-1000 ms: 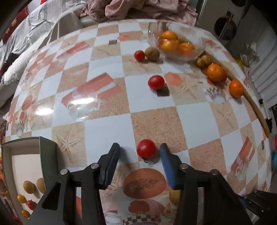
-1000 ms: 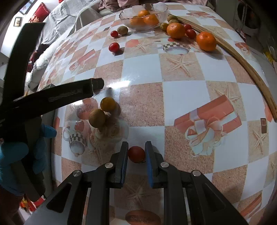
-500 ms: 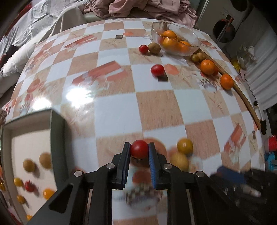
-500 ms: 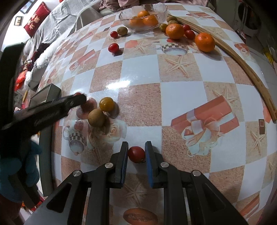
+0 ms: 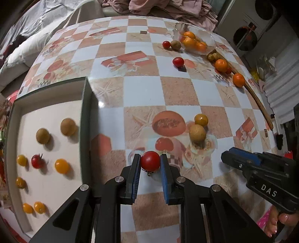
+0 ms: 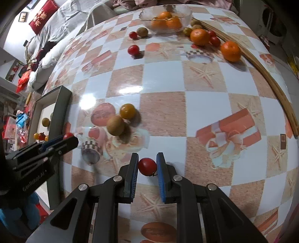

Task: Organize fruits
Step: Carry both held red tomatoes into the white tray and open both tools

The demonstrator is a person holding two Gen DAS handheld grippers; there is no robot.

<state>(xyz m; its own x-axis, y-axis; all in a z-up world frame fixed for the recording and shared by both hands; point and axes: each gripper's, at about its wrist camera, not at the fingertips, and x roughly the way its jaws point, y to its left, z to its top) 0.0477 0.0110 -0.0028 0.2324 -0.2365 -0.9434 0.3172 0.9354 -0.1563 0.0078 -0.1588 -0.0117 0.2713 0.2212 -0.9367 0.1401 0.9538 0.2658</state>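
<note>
Both my grippers, left gripper and right gripper, each clamp a small glossy red cherry tomato at frame centre, pads on its widest part; thin-skinned, slippery, so I squeeze lightly.

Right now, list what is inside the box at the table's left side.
In the box, on its pale floor: two brownish round fruits, one red tomato and several small yellow-orange ones. The near wall and the frame edge hide the lower-left corner.

Table cover: glossy checked cloth of white and tan squares, printed with starfish, gift boxes and cups.
Wooden strip: a curved length lying along the table's right edge.
Bedding: grey and white, beyond the table's far left corner.
Pink cloth: heaped past the far edge.
Red cushion: on the bedding.
</note>
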